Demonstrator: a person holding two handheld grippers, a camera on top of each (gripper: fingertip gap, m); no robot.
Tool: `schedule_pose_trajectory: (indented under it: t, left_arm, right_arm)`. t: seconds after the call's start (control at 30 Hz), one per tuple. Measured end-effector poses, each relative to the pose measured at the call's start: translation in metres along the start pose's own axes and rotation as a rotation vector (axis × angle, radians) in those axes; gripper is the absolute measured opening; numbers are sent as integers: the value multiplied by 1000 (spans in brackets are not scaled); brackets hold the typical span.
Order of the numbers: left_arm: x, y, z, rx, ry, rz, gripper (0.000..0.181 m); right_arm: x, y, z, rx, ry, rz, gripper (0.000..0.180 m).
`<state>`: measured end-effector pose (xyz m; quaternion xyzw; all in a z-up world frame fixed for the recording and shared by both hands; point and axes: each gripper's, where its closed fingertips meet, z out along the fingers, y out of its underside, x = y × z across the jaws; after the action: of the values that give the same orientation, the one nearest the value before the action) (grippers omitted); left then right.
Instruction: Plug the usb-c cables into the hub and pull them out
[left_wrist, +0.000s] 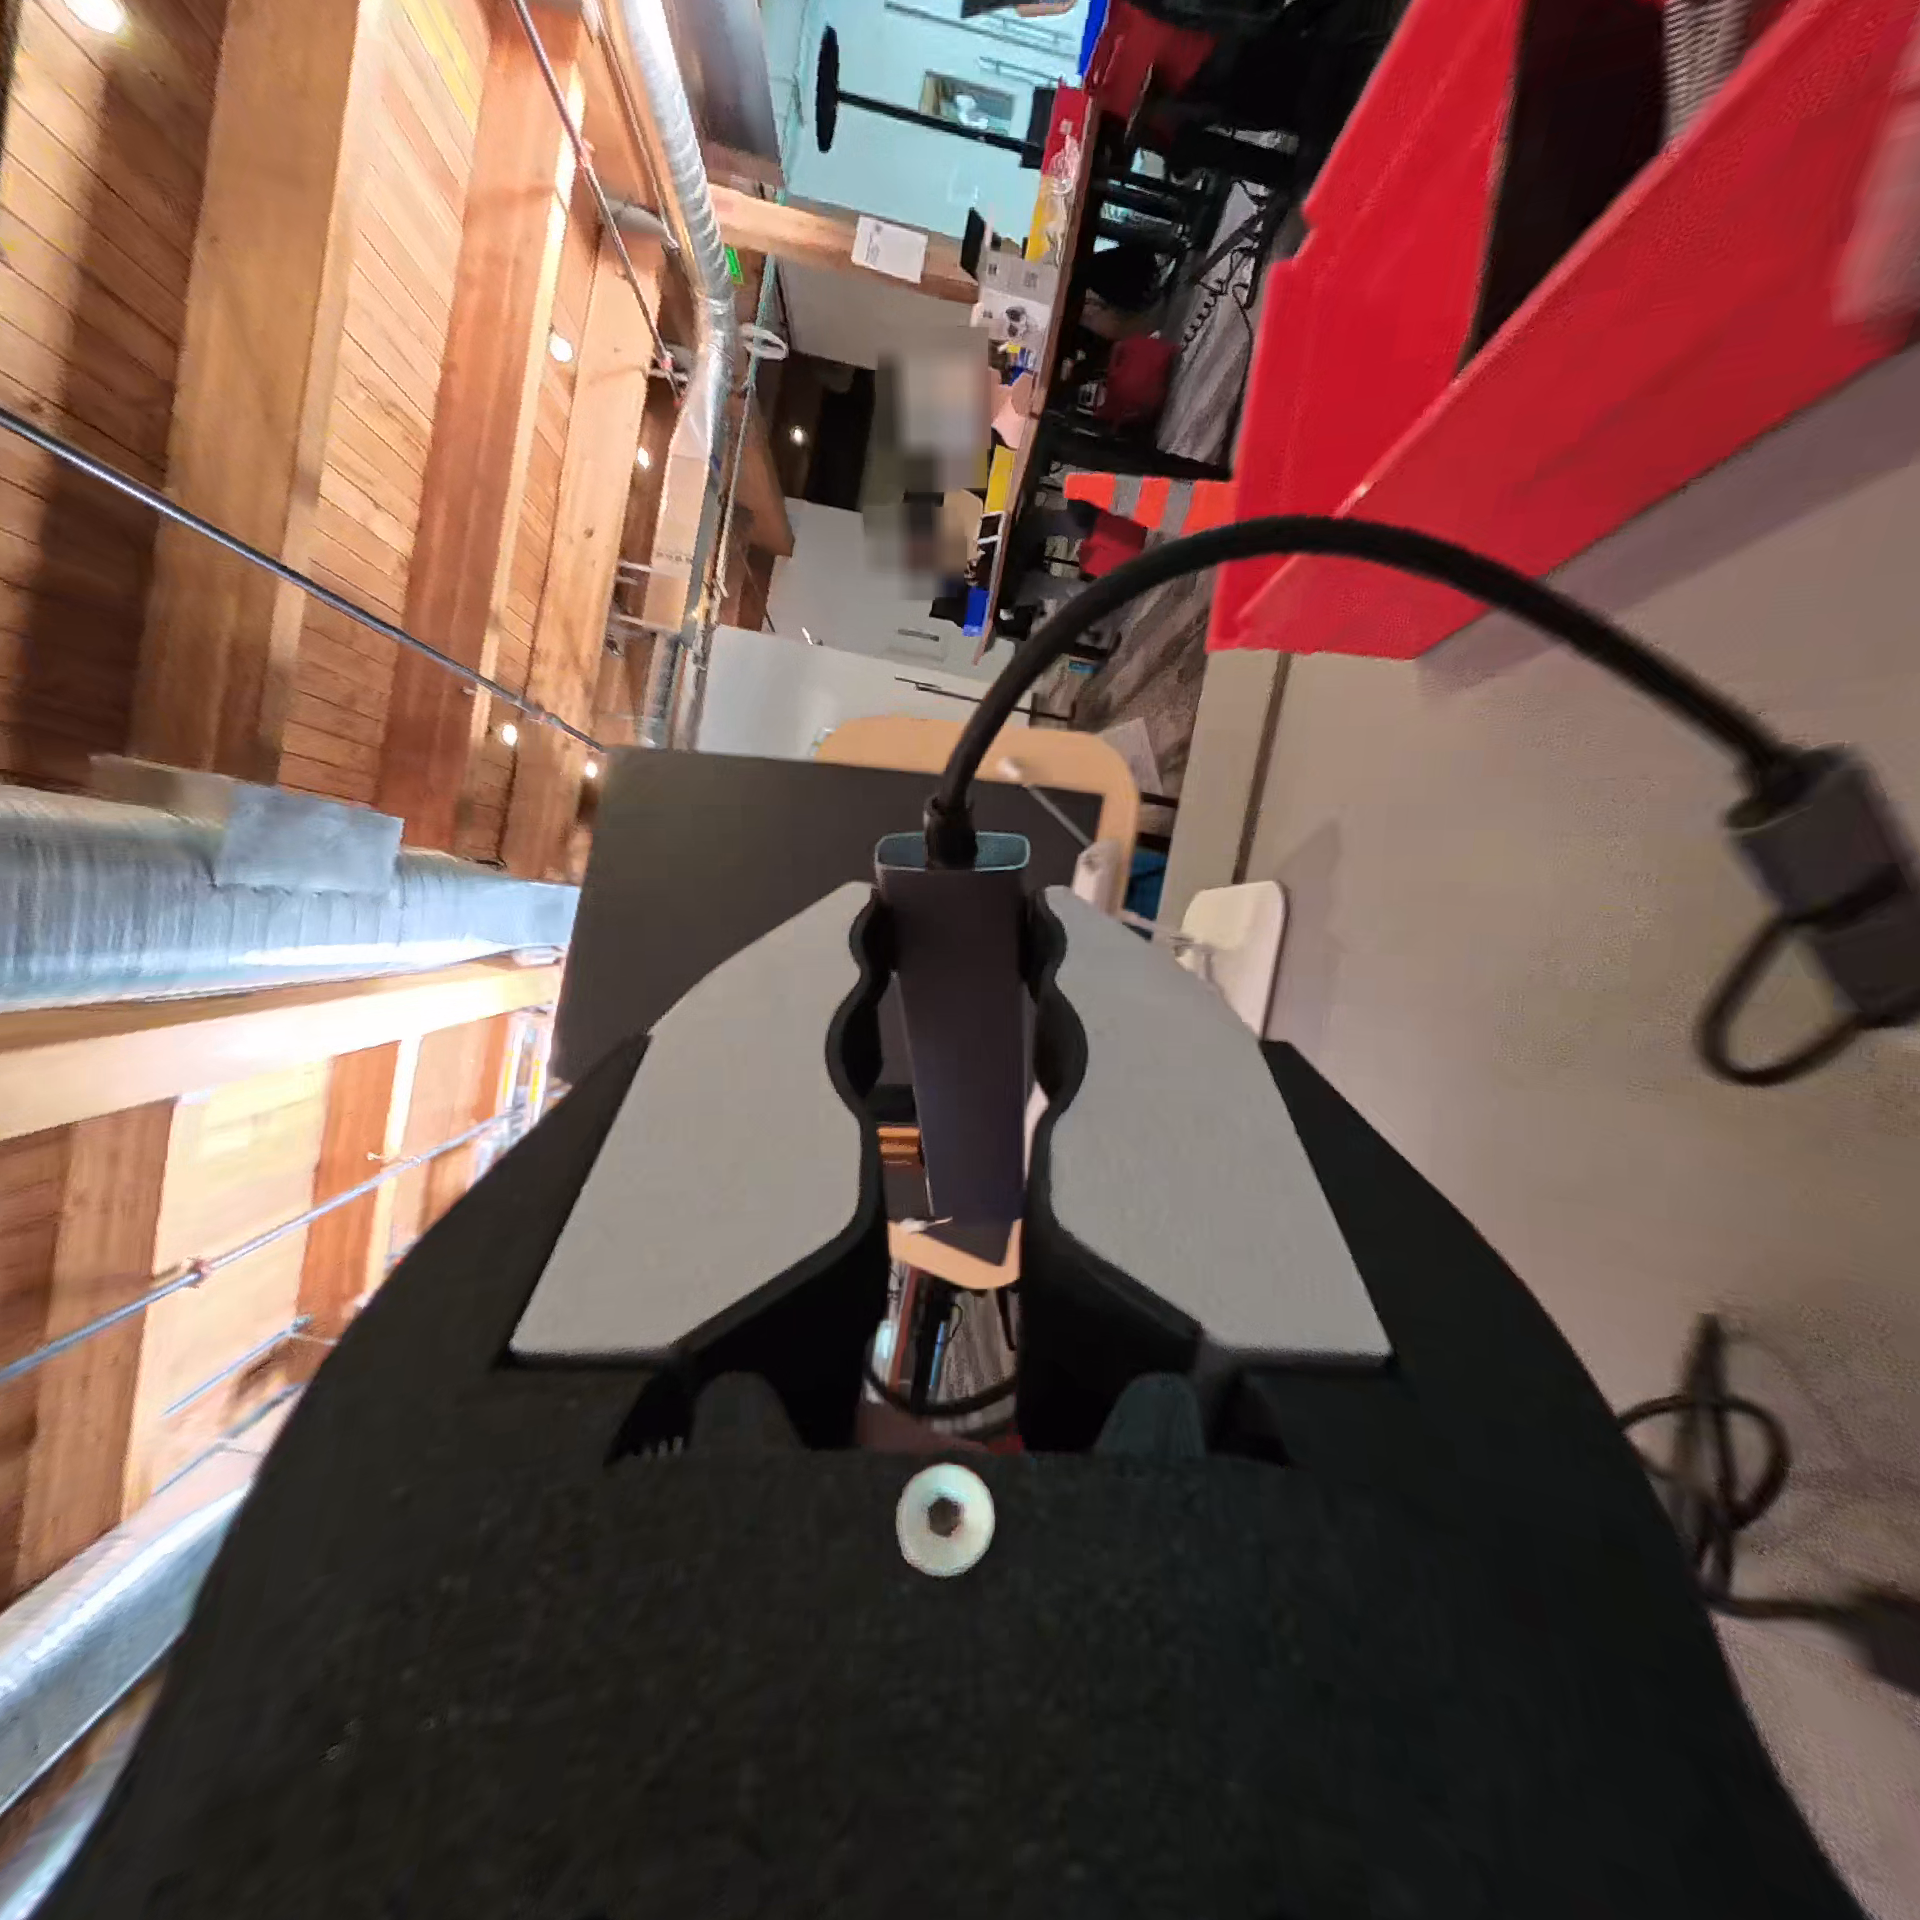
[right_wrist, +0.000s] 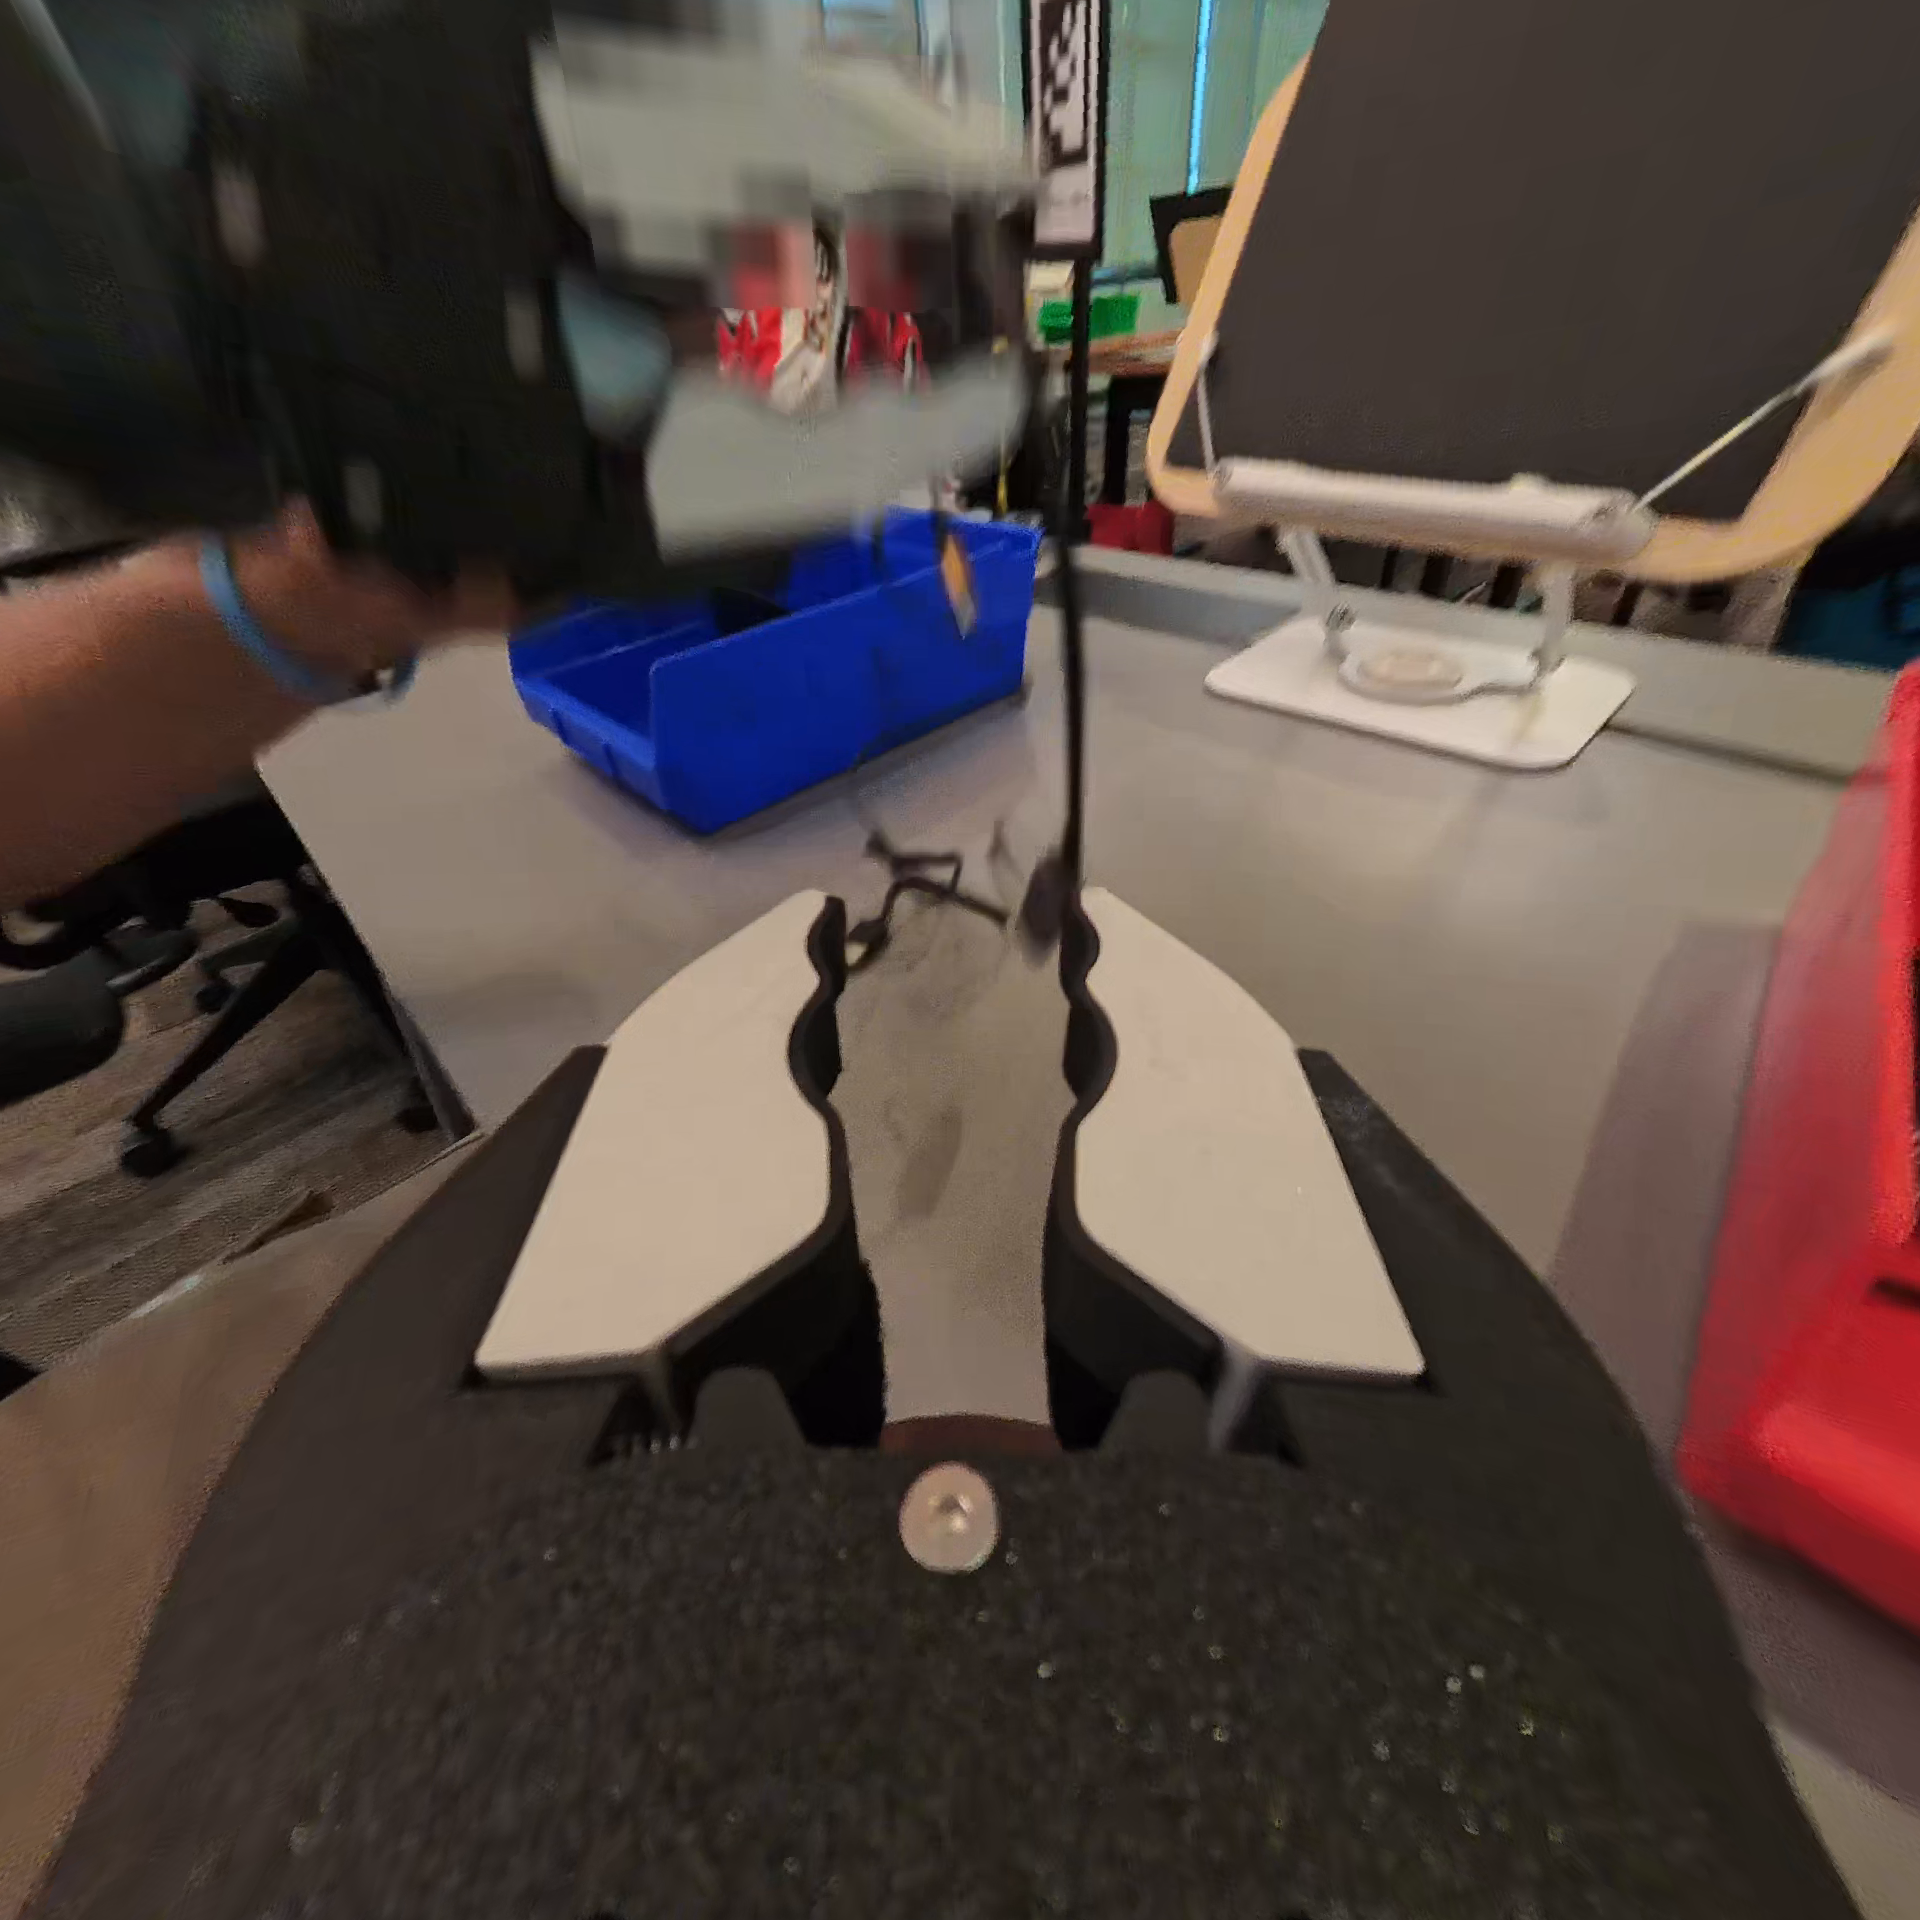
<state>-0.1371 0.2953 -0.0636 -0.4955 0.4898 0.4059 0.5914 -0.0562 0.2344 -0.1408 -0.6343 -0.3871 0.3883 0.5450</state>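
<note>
Left gripper: fingers pinch the hub, a slim dark bar clamped lengthwise between the pads, its long axis running straight out along the fingers. The hub's own black lead leaves the far end, arcs up and over to the right, and ends in a grey plug block hanging above the tabletop. The camera is rolled on its side, so the hub is held up off the surface.

Right gripper: fingers spread, nothing between the pads. A thin black cable hangs almost vertically just in front of the right fingertip; its blurred lower end lies close against that fingertip, contact not resolvable. More loose cable lies on the tabletop just beyond the fingers, short of the blue bin.

Judgement: the right gripper is the nearer one to the hanging plug end; it sits slightly right of the finger gap, long axis upright, so a small rightward shift before closing should centre it.
</note>
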Motion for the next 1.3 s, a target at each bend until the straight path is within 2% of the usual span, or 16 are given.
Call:
schedule_pose_trajectory:
  t: [0.1, 0.27, 0.3, 0.4, 0.47, 0.53, 0.6, 0.67, 0.7, 0.77, 0.87, 0.97, 1.07, 1.1, 1.13, 1.3]
  left_arm:
    - [49, -16, -11, -9, 56, -31, 23]
    - [85, -31, -23, -6, 66, -50, 24]
    - [90, -34, -25, -6, 70, -37, 25]
    - [97, -39, -30, -12, 69, -40, 25]
    - [104, -42, -36, 8, 137, -127, 24]
    - [111, -53, -55, 56, 268, -364, 27]
    - [116, -72, -85, 163, 465, -747, 24]
    - [115, -80, -106, 249, 633, -1076, 24]
    - [116, -74, -107, 250, 681, -1179, 26]
    - [112, -51, -99, 223, 666, -1279, 30]
    - [107, -18, -86, 180, 635, -1341, 36]
    - [105, -19, -92, 277, 728, -1367, 19]
    - [105, -14, -90, 274, 711, -1325, 13]
    - [102, -10, -87, 264, 680, -1340, 30]
    - [102, -6, -86, 244, 670, -1340, 36]
    - [111, -9, -90, 258, 742, -1298, 39]
  right_arm:
    - [3, -19, 6, 18, 16, -58, 39]
    - [-2, 3, 29, -101, -31, -111, 40]
    - [-4, 7, 33, -111, -42, -115, 37]
    - [-7, 18, 35, -131, -80, -106, 8]
    - [-11, 23, 32, -132, -129, -71, 9]
    - [-3, 27, 28, -133, -102, -54, 8]
    - [7, 32, 21, -133, -95, -16, 9]
    - [3, 31, 14, -77, -179, 43, 8]
    - [-2, 28, 11, -44, -223, 69, 9]
    - [-7, 28, 6, -23, -264, 99, 8]
    - [-17, 25, -1, 11, -356, 150, 8]
    - [-23, 28, -3, -11, -417, 174, 9]
    - [-22, 34, -2, -32, -439, 184, 8]
    - [-21, 37, -1, -44, -432, 181, 8]
    - [-19, 39, 0, -51, -427, 183, 8]
    - [-36, 34, -2, -20, -543, 243, 8]
